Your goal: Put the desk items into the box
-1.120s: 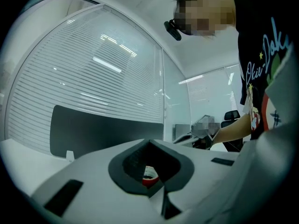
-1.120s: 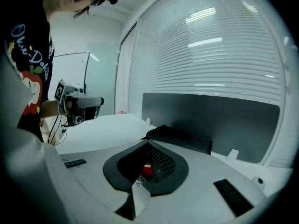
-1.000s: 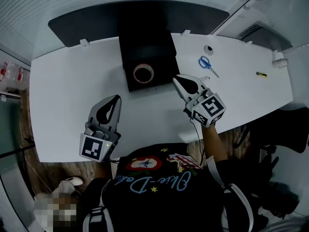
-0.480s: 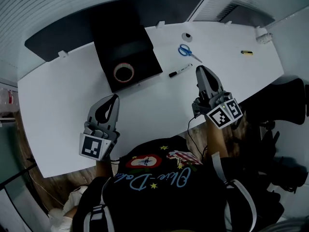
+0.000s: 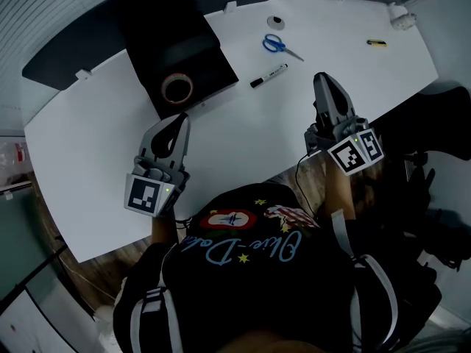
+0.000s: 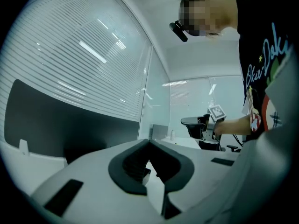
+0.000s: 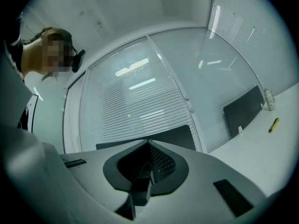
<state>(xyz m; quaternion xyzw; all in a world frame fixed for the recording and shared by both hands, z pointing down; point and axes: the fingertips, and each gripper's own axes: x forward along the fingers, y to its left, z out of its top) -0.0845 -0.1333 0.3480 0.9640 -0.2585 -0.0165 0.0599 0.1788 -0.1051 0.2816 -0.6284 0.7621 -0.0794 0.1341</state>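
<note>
Person stands at the white bench [image 5: 96, 168] w/ a tool in each hand, both held over the near edge. The left hand-held gripper [image 5: 177, 121] is clenched, jaw tips meeting & nothing between them; it points toward the black box [image 5: 147, 43], just short of its near corner. The right hand-held gripper [image 5: 322, 81] is clenched too, empty, pointing at the far side of the bench. A roll of tape [image 5: 177, 88] lies inside the box, near its front corner. Out on the bench, right of the box: black marker [image 5: 268, 76], blue scissors [image 5: 278, 44], a small round item [image 5: 275, 22] & further right a little yellow thing [image 5: 377, 43]
</note>
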